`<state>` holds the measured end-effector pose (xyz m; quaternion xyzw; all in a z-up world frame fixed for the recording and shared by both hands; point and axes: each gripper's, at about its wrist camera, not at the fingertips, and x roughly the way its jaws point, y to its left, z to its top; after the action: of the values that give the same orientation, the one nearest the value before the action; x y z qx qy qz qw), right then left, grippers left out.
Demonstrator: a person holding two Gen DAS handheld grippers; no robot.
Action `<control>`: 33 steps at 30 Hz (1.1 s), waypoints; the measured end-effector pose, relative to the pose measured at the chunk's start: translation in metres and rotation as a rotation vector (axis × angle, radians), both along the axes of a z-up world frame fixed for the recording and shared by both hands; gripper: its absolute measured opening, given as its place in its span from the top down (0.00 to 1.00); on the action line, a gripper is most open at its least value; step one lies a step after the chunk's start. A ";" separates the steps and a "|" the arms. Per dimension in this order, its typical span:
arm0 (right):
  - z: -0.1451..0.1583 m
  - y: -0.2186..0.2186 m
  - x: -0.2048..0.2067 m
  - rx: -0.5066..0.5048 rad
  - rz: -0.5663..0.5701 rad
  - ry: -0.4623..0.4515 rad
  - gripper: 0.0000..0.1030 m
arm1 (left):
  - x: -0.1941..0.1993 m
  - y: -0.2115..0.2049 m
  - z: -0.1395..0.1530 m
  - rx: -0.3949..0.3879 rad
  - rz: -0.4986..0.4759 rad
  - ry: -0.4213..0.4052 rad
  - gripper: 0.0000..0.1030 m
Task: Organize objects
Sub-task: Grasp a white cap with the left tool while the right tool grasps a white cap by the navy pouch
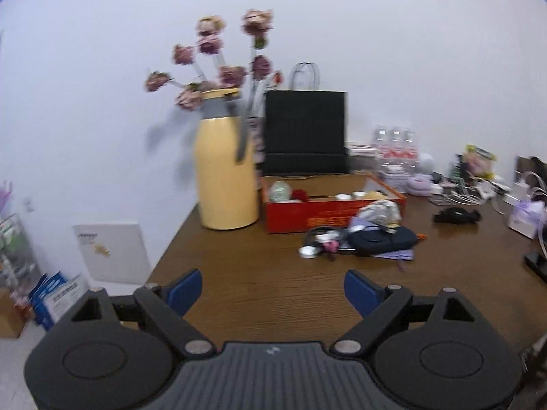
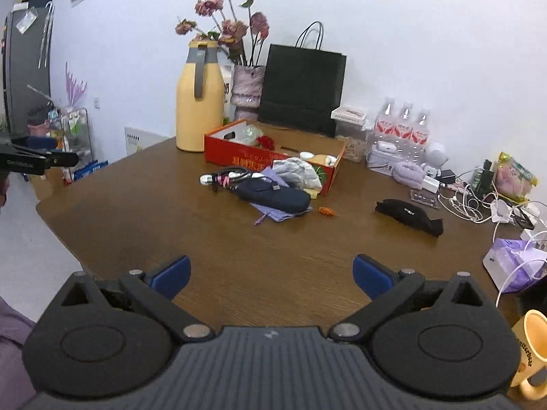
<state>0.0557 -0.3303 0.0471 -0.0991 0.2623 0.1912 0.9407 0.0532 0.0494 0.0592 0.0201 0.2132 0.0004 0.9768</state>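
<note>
A red open box (image 1: 301, 217) (image 2: 246, 157) holding small items stands at the back of the brown table (image 2: 290, 256). In front of it lies a heap: a dark blue pouch (image 1: 383, 241) (image 2: 277, 196), a purple cloth (image 2: 273, 213), a crumpled grey-white bag (image 2: 297, 171), cables and a small silver tin (image 1: 307, 252). A black case (image 2: 408, 217) (image 1: 456, 217) lies to the right. My left gripper (image 1: 273, 288) is open and empty above the table's near left part. My right gripper (image 2: 271, 273) is open and empty over the near edge.
A yellow thermos jug (image 1: 227, 174) (image 2: 198, 102), a vase of dried flowers (image 2: 246, 85) and a black paper bag (image 2: 302, 89) stand at the back. Water bottles (image 2: 403, 130), cables, chargers and a tissue pack (image 2: 512, 263) crowd the right side. A yellow mug (image 2: 530, 348) is near right.
</note>
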 end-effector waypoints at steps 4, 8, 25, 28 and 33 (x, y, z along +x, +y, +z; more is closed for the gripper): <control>-0.007 0.003 0.011 0.020 -0.026 0.006 0.00 | 0.012 -0.001 -0.007 -0.019 -0.021 0.023 0.15; -0.023 0.010 0.036 -0.002 -0.044 0.014 0.00 | 0.031 -0.008 -0.025 -0.008 -0.062 0.055 0.15; -0.069 0.095 0.287 0.189 0.058 0.181 0.42 | 0.278 -0.029 -0.111 0.087 -0.301 0.297 0.53; -0.078 0.119 0.330 0.155 0.070 0.235 0.42 | 0.295 -0.026 -0.113 0.065 -0.318 0.300 0.52; -0.110 0.142 0.380 0.183 0.061 0.369 0.66 | 0.301 -0.021 -0.113 0.019 -0.329 0.300 0.70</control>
<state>0.4355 -0.1885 -0.0629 0.0156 0.4082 0.2578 0.8756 0.3543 0.0280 -0.0541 0.0635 0.3498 -0.1602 0.9208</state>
